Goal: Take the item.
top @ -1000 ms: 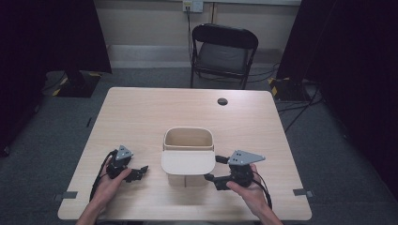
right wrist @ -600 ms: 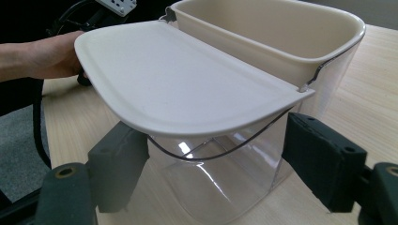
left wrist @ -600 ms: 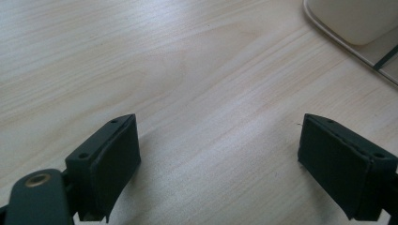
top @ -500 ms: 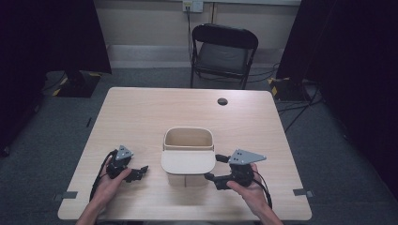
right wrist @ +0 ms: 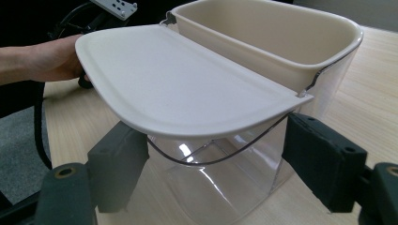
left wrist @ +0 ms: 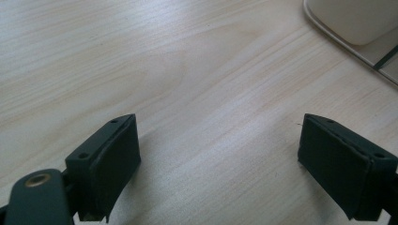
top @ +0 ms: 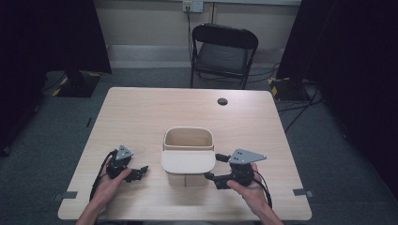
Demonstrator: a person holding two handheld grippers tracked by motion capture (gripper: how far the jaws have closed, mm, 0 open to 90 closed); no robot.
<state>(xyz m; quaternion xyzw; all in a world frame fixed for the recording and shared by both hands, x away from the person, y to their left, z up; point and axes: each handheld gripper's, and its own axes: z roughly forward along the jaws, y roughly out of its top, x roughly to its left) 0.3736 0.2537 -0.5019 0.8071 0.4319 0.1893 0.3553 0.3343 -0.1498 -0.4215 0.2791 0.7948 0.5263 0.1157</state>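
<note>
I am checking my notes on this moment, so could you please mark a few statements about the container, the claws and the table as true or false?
1. The container's cream lid is flipped open. True.
2. The left claw grips the lid. False: it is open over bare table.
3. The right claw is open beside the container. True.
4. A folding chair stands beyond the table. True.
5. The container lies on its side. False: it stands upright.
</note>
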